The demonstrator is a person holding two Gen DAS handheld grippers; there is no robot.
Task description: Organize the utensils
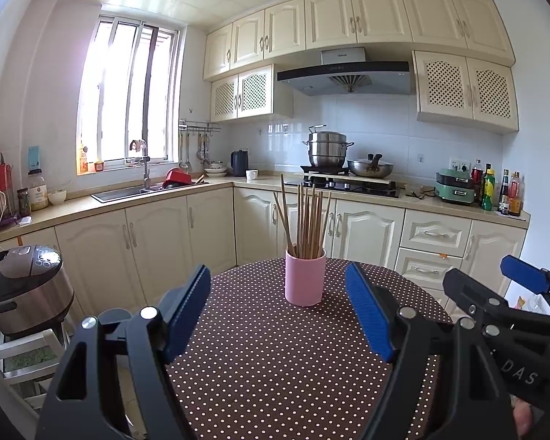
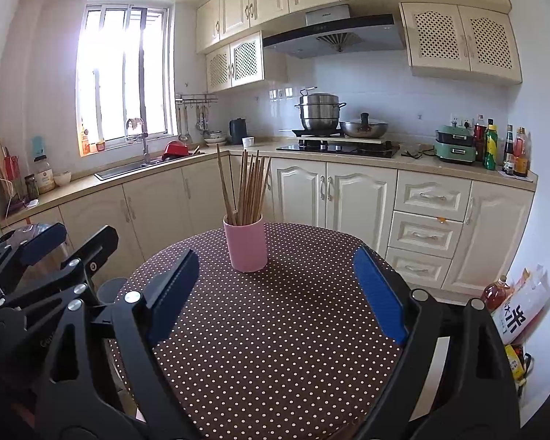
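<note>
Both claws, left claw (image 1: 278,306) and right claw (image 2: 275,293), hanging released, empty; pink cup (image 1: 305,278) of chopsticks (image 1: 306,220) sitting near the surface's (image 1: 275,366) far edge

Home kitchen, cream cabinets (image 1: 216,234), sink (image 1: 124,193) under window (image 1: 128,99), gas stove (image 1: 343,186), range hood (image 1: 344,77), pots (image 1: 326,148)

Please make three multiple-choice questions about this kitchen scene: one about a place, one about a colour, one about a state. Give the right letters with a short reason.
1. Where do the chopsticks stand?
A. in the sink
B. in a cup on the table
C. on the stove

2. What colour is the cup?
A. pink
B. green
C. white

3. How is the left hand-held gripper?
A. shut on the cup
B. shut on a chopstick
C. open, holding nothing

Key: 1 B, they rise from the cup on the dotted tablecloth; 2 A, its wall is pink; 3 C, its blue pads stand apart over the cloth.
</note>
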